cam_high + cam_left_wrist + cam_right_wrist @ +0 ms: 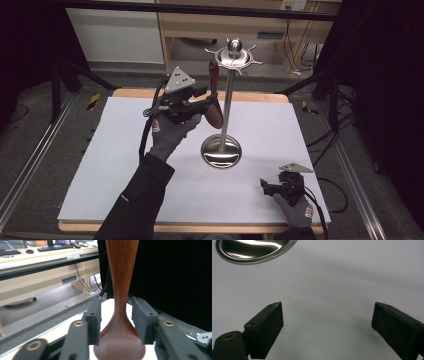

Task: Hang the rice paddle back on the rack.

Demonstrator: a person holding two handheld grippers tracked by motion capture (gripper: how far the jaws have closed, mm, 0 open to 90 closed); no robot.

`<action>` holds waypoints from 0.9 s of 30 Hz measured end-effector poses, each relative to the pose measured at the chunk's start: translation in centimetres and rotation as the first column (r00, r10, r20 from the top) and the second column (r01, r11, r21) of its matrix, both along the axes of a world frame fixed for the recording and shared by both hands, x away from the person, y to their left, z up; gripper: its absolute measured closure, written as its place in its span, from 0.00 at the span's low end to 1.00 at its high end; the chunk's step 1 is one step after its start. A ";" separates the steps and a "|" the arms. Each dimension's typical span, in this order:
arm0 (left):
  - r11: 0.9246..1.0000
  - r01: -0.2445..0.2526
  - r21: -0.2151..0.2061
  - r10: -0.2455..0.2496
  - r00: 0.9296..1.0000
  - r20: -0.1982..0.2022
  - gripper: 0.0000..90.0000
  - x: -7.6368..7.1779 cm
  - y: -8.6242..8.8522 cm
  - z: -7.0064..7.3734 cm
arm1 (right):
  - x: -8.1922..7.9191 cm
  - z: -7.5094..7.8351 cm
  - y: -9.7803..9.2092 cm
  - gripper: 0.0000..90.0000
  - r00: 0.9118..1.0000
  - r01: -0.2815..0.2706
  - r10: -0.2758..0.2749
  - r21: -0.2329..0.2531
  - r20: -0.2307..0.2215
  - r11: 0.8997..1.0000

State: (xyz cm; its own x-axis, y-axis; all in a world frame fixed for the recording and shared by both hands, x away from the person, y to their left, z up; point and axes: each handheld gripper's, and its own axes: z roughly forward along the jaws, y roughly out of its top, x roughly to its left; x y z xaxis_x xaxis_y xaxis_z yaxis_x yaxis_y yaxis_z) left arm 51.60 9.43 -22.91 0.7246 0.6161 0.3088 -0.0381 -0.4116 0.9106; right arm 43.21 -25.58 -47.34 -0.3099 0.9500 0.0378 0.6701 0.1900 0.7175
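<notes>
Wooden utensil (215, 97), upright in the closed left gripper (206, 104), beside stand (227, 95), below its hooks (235, 56); right gripper (267, 187) wide open, empty.

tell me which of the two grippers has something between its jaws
The left gripper: a brown wooden utensil stands upright between its jaws, beside the steel stand. The right gripper rests low on the white table, jaws wide apart and empty.
</notes>
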 end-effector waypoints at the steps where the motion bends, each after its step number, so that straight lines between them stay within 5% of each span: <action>1: 1.000 0.000 0.000 0.000 1.000 0.000 0.60 0.0 0.0 0.0 | 0.0 0.0 0.0 0.12 1.000 0.000 0.000 0.000 0.000 1.000; 3: 1.000 0.023 0.008 -0.024 1.000 0.004 0.54 -0.3 0.6 -0.5 | 0.0 0.0 0.0 0.12 1.000 0.001 -0.001 -0.005 0.000 1.000; 7: 1.000 -0.011 0.001 0.011 1.000 -0.008 0.50 -1.7 2.2 -1.9 | 0.0 -0.1 0.1 0.12 1.000 0.004 -0.004 -0.009 -0.001 1.000; 10: 0.998 0.012 0.057 -0.013 0.999 0.033 0.47 -1.9 4.1 -2.7 | -0.2 0.0 0.1 0.12 1.000 0.010 -0.010 -0.004 -0.003 1.000; 13: 0.998 0.007 0.057 -0.008 1.000 0.029 0.45 -2.1 4.9 -3.3 | -0.2 -0.1 0.1 0.12 1.000 0.007 -0.007 -0.004 -0.002 1.000; 14: 0.975 -0.123 -0.188 0.081 0.973 -0.215 0.44 -4.1 3.8 -4.9 | -0.1 -0.1 0.2 0.12 1.000 0.007 -0.007 -0.006 -0.003 1.000; 27: 0.973 -0.164 -0.162 0.112 0.950 -0.290 0.42 -5.1 6.0 -9.8 | -0.3 -0.1 0.2 0.12 1.000 0.009 -0.009 -0.018 0.000 1.000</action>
State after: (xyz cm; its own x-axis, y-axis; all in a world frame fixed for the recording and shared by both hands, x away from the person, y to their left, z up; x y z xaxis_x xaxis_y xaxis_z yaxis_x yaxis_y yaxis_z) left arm 46.45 15.41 -32.67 0.6696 0.7425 -0.0186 0.2717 -0.2216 0.9365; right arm 42.95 -25.40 -47.42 -0.3014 0.9533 0.0204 0.6722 0.1972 0.7137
